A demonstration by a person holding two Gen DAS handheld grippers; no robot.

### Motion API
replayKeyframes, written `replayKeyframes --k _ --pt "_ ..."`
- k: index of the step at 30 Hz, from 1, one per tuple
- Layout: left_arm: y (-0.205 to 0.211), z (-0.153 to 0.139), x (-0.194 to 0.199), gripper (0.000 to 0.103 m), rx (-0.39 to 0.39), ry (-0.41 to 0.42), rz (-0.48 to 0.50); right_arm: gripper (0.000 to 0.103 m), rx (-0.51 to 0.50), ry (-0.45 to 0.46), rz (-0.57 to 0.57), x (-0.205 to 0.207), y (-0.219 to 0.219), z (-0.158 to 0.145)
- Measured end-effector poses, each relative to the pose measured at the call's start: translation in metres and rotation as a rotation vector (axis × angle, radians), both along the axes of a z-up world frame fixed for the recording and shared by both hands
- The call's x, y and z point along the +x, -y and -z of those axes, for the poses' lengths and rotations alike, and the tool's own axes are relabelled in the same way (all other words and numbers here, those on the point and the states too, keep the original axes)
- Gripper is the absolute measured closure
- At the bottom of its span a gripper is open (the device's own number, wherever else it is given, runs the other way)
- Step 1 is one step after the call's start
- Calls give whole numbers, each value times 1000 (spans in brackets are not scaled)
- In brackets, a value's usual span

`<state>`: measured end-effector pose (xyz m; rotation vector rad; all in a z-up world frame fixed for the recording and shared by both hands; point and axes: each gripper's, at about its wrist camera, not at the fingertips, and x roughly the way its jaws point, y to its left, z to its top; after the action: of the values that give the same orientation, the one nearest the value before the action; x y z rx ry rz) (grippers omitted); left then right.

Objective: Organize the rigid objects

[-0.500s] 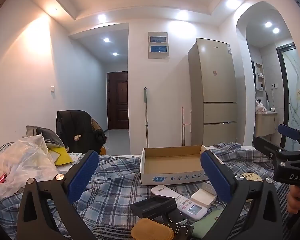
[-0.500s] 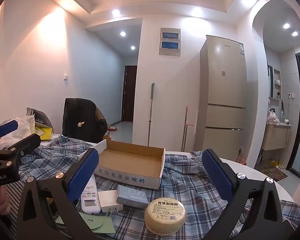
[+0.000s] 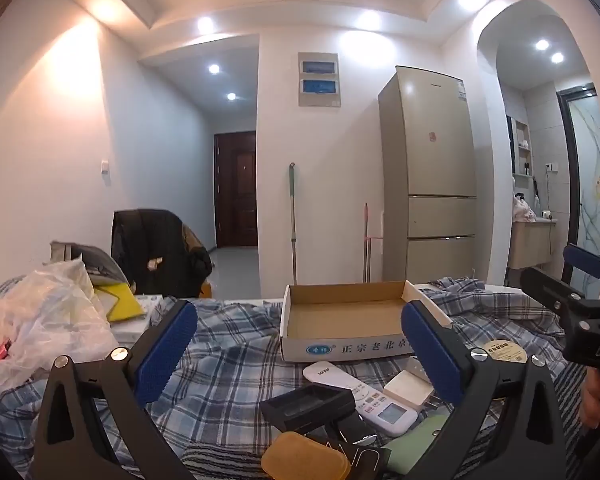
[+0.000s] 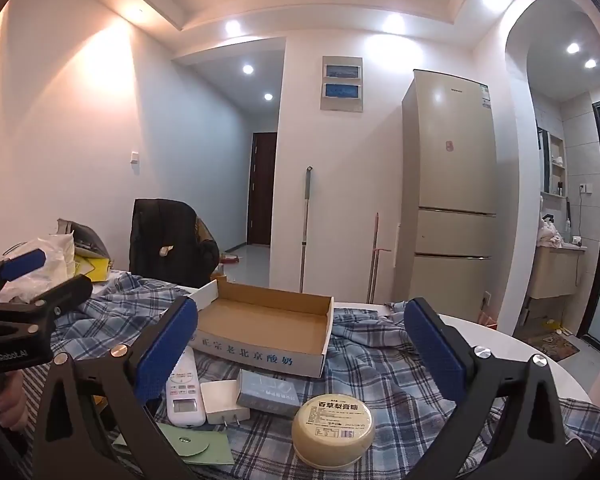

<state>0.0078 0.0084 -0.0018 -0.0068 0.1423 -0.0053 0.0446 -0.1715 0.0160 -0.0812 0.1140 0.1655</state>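
Left wrist view shows your left gripper (image 3: 300,354) spread wide with nothing between its blue pads, above the remote control (image 3: 360,396) and black tray (image 3: 310,402) on the checked cloth (image 3: 228,376). Right wrist view shows your right gripper (image 4: 300,354) equally wide and empty, the round tin (image 4: 333,428) and white charger (image 4: 225,400) lying in front of the empty cardboard box (image 4: 268,332).
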Motion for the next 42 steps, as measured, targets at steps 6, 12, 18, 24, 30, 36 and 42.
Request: replayKeyframes --k 6,12,18,24,30,36,42 --pt "-1 1 -1 0 -10 10 -1 0 11 2 69 2 3 0" --pt "-4 0 -1 0 -30 4 21 0 74 -38 43 6 12 0" --pt "-6 -2 -5 0 -42 18 16 0 65 -50 46 10 10 1" --pt "-6 -3 -8 0 -37 34 24 0 53 -30 45 7 7 4" --pt "-1 -3 -9 0 -8 44 3 0 37 -30 48 6 4 5" --pt "0 -1 -3 0 17 16 -66 0 33 -66 57 11 6 6" --pt "-7 1 2 0 -14 -10 -57 0 26 -72 62 11 5 6"
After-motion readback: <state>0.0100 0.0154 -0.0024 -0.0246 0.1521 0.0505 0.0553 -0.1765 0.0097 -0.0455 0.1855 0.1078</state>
